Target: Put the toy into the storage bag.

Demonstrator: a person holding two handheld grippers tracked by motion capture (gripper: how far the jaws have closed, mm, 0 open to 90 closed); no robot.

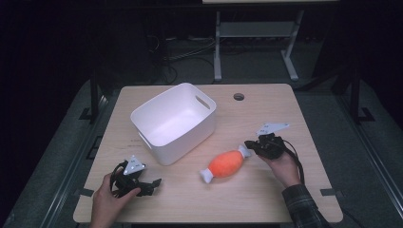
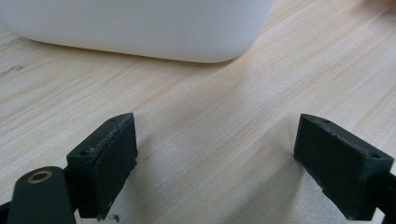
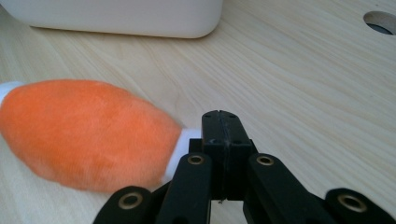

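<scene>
The orange toy [image 1: 227, 164] lies near the middle of the table [image 1: 266, 199], toward its near edge, beside the white bin [image 1: 173, 121]. The right claw [image 1: 251, 144] is clenched on nothing, its tips just beside the toy's white end. The left claw [image 1: 154, 182] rests released near the near left corner.

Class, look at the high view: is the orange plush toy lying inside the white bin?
No. The orange plush toy lies on the bare wooden table, in front of and beside the white bin, which is empty.
</scene>
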